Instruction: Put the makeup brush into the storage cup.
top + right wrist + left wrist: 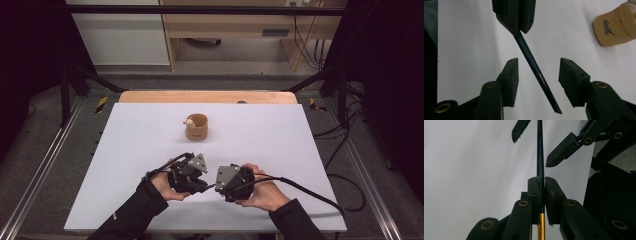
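Dark pencil (534, 63) pinched in left tongs (541, 185); right tongs (539, 82) spread around it, untouching.

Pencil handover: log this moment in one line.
left tongs: shut on pencil | right tongs: open around it, not touching | cup: upright, apart

The high view looks forward and down over the whole white desk (150, 150) from the person's side. Each gripper view looks close along its own tongs and faces the other's. Both share the dark pencil (540, 157) and the desk surface.
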The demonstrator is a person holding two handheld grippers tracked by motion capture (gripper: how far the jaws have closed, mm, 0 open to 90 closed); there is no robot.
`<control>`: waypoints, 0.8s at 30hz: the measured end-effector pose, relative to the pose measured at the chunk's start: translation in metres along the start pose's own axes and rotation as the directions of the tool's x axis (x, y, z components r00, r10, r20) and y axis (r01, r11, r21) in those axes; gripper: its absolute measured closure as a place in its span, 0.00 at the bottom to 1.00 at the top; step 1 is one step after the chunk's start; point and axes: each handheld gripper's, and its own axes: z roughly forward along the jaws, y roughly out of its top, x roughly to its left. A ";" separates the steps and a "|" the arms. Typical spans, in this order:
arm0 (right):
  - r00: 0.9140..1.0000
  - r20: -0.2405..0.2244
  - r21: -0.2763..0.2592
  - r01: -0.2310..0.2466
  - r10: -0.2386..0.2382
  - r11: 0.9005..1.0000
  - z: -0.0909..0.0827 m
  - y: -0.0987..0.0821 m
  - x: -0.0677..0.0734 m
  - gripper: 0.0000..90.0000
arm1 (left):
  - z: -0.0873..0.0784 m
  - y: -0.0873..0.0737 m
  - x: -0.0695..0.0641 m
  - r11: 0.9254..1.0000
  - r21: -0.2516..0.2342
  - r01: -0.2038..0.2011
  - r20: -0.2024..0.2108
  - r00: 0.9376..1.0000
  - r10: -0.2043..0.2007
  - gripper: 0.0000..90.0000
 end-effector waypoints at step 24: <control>0.996 -0.031 -0.003 0.078 -0.078 0.997 0.003 0.005 0.005 0.81 | -0.001 0.001 -0.003 1.000 0.002 -0.015 0.009 1.000 0.015 0.92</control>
